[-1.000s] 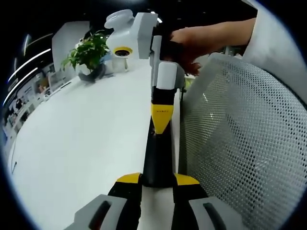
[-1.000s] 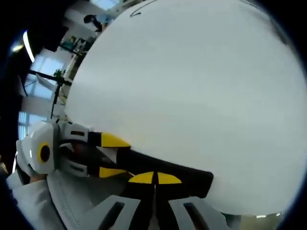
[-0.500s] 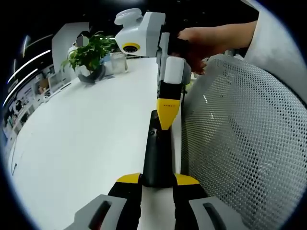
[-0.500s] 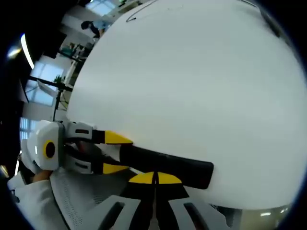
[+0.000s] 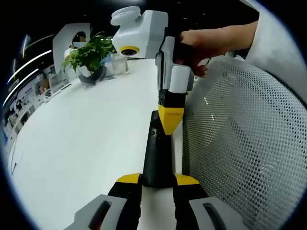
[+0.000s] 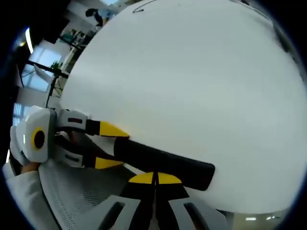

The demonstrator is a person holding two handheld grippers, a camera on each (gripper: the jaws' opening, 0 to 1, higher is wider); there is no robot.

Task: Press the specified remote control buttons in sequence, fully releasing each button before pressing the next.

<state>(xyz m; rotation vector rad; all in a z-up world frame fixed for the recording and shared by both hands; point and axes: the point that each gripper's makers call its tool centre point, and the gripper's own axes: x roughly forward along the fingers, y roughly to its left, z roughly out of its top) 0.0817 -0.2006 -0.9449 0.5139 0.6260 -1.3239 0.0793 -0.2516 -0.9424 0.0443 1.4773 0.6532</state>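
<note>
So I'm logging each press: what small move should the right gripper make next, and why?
Probably lift the right gripper straight off the remote control: its shut yellow tips sit on the far end, which the left gripper clamps, and each button needs a full release.

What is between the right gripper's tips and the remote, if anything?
Nothing visible. In the left gripper view the right gripper, its yellow tips together, is right at the top face of the black remote. The left gripper holds the remote's near end over the white table.

Bright even light, fisheye-bent edges, slight blur
</note>
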